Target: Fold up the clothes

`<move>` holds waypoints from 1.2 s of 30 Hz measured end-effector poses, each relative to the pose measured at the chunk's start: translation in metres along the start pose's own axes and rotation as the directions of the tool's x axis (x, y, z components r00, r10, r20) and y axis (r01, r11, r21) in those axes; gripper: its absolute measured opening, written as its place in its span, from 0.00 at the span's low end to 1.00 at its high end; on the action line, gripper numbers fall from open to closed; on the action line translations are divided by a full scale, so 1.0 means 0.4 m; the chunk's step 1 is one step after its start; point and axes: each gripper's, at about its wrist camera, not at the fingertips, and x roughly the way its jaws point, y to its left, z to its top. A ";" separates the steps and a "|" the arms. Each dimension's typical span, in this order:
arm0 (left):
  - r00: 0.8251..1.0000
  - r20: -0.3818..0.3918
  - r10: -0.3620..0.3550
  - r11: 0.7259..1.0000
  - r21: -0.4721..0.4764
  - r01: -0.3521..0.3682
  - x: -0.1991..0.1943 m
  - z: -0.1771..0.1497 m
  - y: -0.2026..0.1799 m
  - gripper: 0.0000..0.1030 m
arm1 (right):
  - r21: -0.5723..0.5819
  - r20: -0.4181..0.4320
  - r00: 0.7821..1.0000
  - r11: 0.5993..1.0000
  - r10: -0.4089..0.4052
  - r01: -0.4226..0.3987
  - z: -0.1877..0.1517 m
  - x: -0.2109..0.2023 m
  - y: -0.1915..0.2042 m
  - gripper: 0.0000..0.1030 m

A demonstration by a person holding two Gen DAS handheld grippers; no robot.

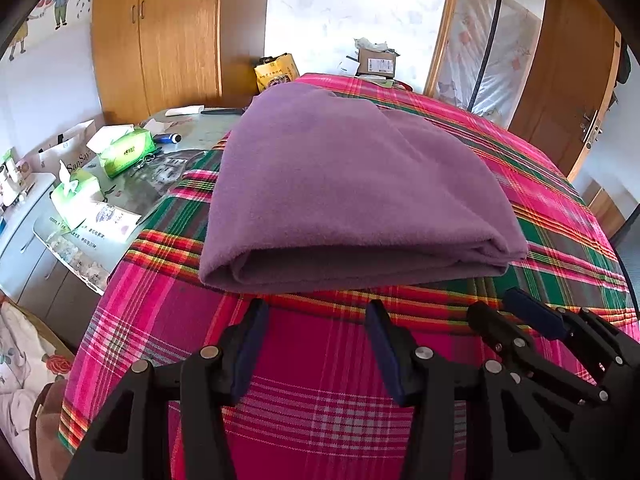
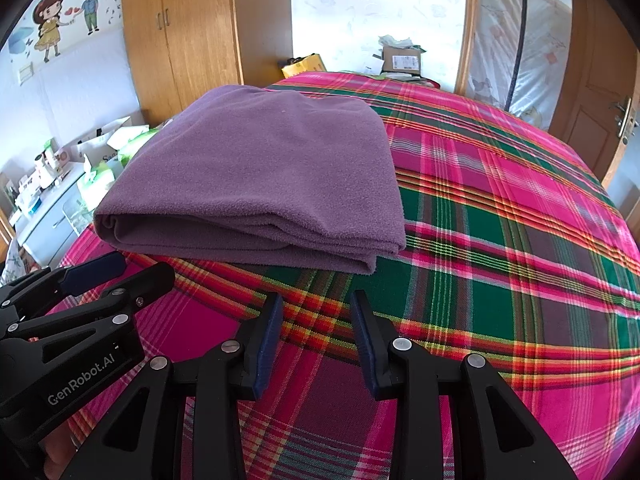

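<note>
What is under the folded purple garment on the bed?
The purple garment lies folded on the pink and green plaid bedspread, which shows all around it. Whether anything else lies beneath cannot be seen: the folded layers cover that patch.

A bedroom in a home is shown. Most of both views is filled by a bed spread with a pink, green and red plaid cover. A wooden wardrobe is set against the far wall, a wooden door is seen at the right, and cartoon wall stickers are stuck up at the left. A side table bearing green tissue packs is placed beside the bed.
</note>
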 end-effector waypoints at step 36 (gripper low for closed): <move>1.000 0.001 -0.005 1.000 0.008 0.005 0.001 0.000 0.000 0.50 | 0.006 0.001 1.000 1.000 -0.019 0.019 -0.002 -0.002 0.005 0.35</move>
